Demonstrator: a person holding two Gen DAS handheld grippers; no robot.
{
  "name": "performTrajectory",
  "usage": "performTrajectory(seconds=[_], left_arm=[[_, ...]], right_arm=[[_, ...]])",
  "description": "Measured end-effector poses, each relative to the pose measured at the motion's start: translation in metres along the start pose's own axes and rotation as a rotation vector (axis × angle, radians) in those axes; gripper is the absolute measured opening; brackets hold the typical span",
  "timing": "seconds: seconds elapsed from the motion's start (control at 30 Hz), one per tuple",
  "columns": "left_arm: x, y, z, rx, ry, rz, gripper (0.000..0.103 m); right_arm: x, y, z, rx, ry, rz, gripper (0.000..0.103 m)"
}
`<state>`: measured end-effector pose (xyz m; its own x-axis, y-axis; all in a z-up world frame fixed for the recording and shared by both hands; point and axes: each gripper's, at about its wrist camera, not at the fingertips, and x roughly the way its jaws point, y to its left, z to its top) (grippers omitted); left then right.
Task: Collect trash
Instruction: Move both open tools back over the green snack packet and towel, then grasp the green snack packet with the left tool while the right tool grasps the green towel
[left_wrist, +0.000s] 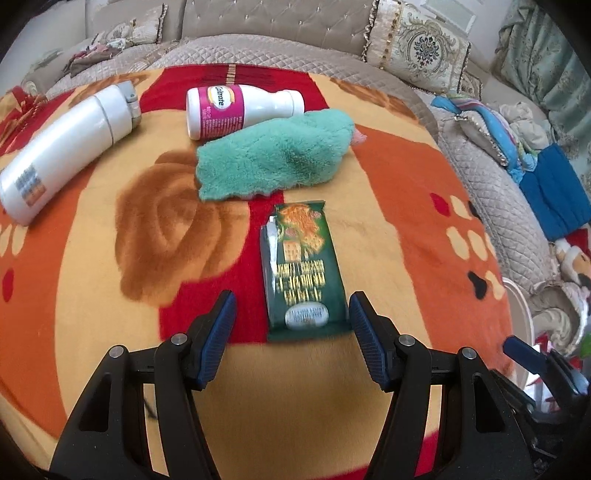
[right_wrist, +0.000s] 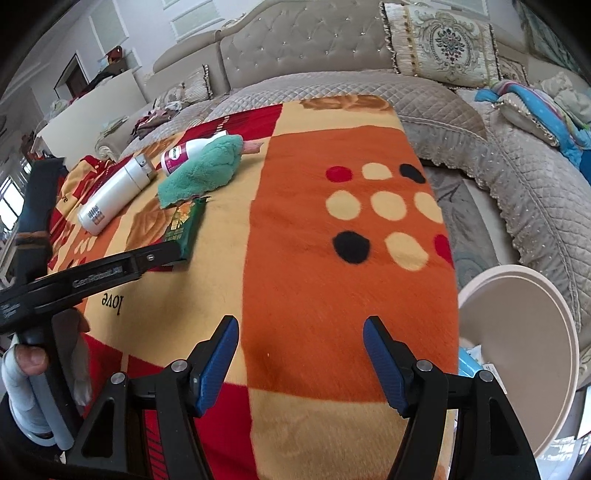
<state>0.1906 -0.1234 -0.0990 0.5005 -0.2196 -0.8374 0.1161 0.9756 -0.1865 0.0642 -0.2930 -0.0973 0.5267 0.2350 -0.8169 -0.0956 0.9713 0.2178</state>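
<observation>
A dark green snack wrapper lies flat on the orange, red and cream blanket. My left gripper is open, its blue pads straddling the wrapper's near end without gripping it. Beyond lie a teal fluffy cloth, a white Caltrate bottle and a white flask. My right gripper is open and empty, above the blanket's orange patch. In the right wrist view the wrapper is at the left, with the left gripper's arm reaching to it.
A round white bin lid stands at the right, off the blanket's edge. A quilted beige sofa with cushions and piled clothes curves round the back and right.
</observation>
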Motion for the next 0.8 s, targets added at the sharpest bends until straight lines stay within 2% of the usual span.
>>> performTrajectory(seconds=[0.23, 0.33, 0.37, 0.4, 0.47, 0.5, 0.6, 0.8], left_arm=[[0.013, -0.008, 0.012, 0.037, -0.001, 0.086, 0.062], [0.017, -0.009, 0.015, 0.060, -0.012, 0.091, 0.061], [0.017, -0.007, 0.016, 0.062, -0.018, 0.085, 0.050], [0.016, -0.005, 0.016, 0.067, -0.024, 0.088, 0.031], [0.015, 0.002, 0.019, 0.069, -0.013, 0.066, 0.026], [0.013, 0.006, 0.020, 0.063, -0.005, 0.050, 0.020], [0.007, 0.019, 0.019, 0.063, 0.004, 0.044, 0.019], [-0.021, 0.050, 0.013, 0.071, -0.030, 0.065, 0.018]], right_arm=[[0.007, -0.001, 0.010, -0.009, 0.006, 0.003, 0.068], [0.010, 0.000, 0.014, -0.009, 0.005, 0.010, 0.068], [0.011, 0.001, 0.016, -0.012, 0.006, 0.014, 0.068], [0.013, 0.002, 0.018, -0.015, 0.007, 0.017, 0.068], [0.016, 0.006, 0.023, -0.023, 0.006, 0.021, 0.068], [0.018, 0.007, 0.025, -0.025, 0.006, 0.023, 0.068], [0.026, 0.013, 0.038, -0.024, 0.005, 0.052, 0.068], [0.049, 0.033, 0.069, 0.001, 0.006, 0.128, 0.068]])
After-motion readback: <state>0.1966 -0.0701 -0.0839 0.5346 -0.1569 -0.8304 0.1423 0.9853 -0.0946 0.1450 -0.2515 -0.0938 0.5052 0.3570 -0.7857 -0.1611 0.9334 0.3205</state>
